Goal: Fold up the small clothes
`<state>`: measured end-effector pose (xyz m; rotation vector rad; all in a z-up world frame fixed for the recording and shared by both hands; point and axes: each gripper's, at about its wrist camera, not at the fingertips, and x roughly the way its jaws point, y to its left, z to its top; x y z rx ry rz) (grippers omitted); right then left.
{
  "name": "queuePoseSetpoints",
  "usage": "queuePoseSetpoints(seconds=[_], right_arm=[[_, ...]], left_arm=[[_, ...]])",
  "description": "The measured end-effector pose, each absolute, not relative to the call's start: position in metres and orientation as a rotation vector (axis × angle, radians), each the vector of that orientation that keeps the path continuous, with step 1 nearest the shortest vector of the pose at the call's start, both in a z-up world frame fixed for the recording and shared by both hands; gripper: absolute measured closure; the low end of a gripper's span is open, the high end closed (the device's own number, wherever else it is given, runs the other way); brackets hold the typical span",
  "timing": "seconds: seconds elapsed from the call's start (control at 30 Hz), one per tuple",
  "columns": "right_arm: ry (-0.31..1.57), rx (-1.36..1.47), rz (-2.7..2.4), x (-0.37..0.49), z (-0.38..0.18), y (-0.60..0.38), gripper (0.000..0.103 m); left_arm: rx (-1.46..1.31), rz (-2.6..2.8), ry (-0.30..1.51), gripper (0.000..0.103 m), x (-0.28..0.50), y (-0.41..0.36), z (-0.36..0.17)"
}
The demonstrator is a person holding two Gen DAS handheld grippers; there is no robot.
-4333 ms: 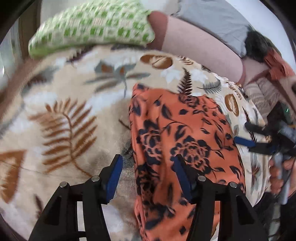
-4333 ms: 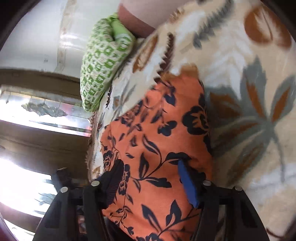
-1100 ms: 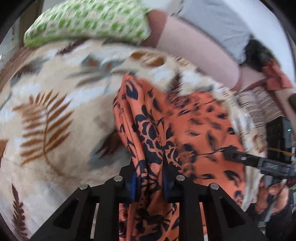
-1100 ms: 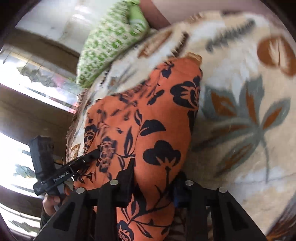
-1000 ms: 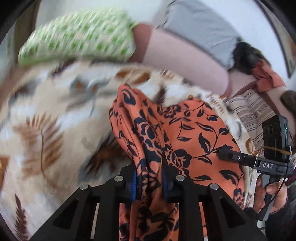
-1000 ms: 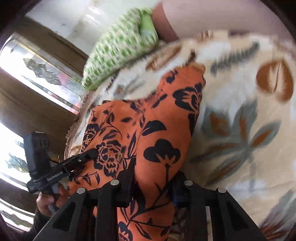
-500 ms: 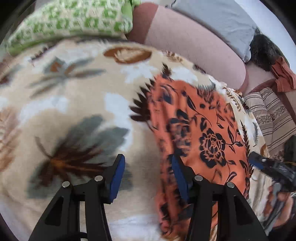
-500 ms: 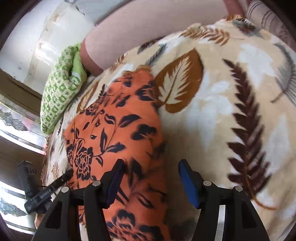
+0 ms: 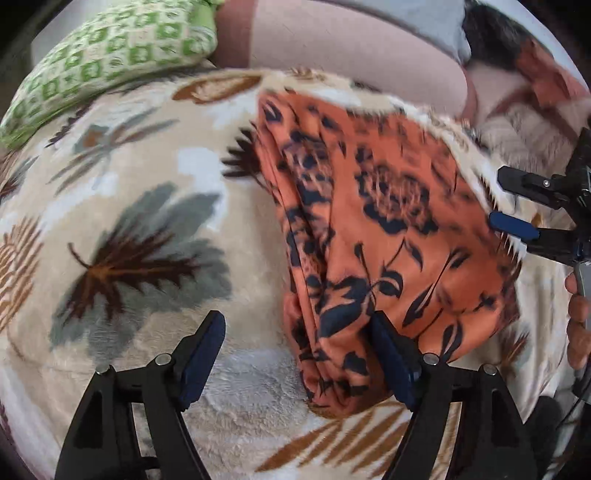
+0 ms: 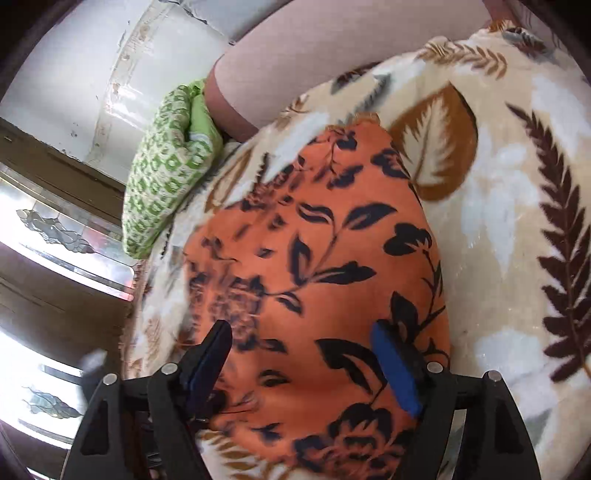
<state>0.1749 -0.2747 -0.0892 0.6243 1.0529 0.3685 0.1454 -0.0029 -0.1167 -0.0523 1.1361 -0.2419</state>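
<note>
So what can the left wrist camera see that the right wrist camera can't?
Only the left wrist view shows the other gripper, the right gripper, with fingers of the hand holding it, plus a grey cushion and dark and reddish clothes at the back.

Only the right wrist view shows the white wall and the patterned glass panels.

Both show the orange cloth lying folded on the leaf blanket, the green pillow and the pink backrest. Both grippers have just been opening and grip nothing.
</note>
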Motion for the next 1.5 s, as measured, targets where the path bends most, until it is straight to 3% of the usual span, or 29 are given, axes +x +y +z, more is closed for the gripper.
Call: queuePoseSetpoints(seconds=[0.13,0.27,0.5,0.67,0.9,1.0,1.3,1.37,1.43,1.5], right_arm=[[1.014,0.628,0.410,0.204,-0.073,-0.273,0.021],[1.153,0.665,0.271,0.256,-0.135,-0.272,0.014],[1.016,0.638,0.338,0.201,-0.080,-0.268,0.014],[1.144,0.597,0.304,0.193,-0.125,-0.264,0.011],[0.992,0.491,0.293,0.143,-0.048,-0.255,0.011],[0.963,0.407,0.267,0.104,-0.035,-0.242,0.011],[0.871,0.279,0.178,0.000,-0.004,-0.235,0.011],[0.850,0.252,0.181,-0.005,0.005,-0.233,0.011],[0.834,0.226,0.185,-0.008,0.011,-0.233,0.011],[0.829,0.226,0.195,-0.009,0.015,-0.234,0.011]], left_arm=[[0.020,-0.216,1.103,0.023,0.143,-0.003,-0.097],[0.017,-0.179,1.106,0.023,0.144,0.002,-0.086],[0.030,-0.150,1.071,0.023,0.128,0.008,-0.072],[0.018,-0.165,1.066,0.023,0.116,0.006,-0.060],[-0.009,-0.159,1.004,0.021,0.094,0.011,-0.033],[0.000,-0.139,0.976,0.016,0.077,0.007,-0.025],[0.015,-0.102,0.940,0.016,0.040,-0.016,-0.003],[-0.001,-0.101,0.947,0.013,0.037,-0.018,0.005],[0.005,-0.102,0.940,0.003,0.035,-0.021,0.011],[0.010,-0.103,0.922,0.002,0.032,-0.024,0.018]])
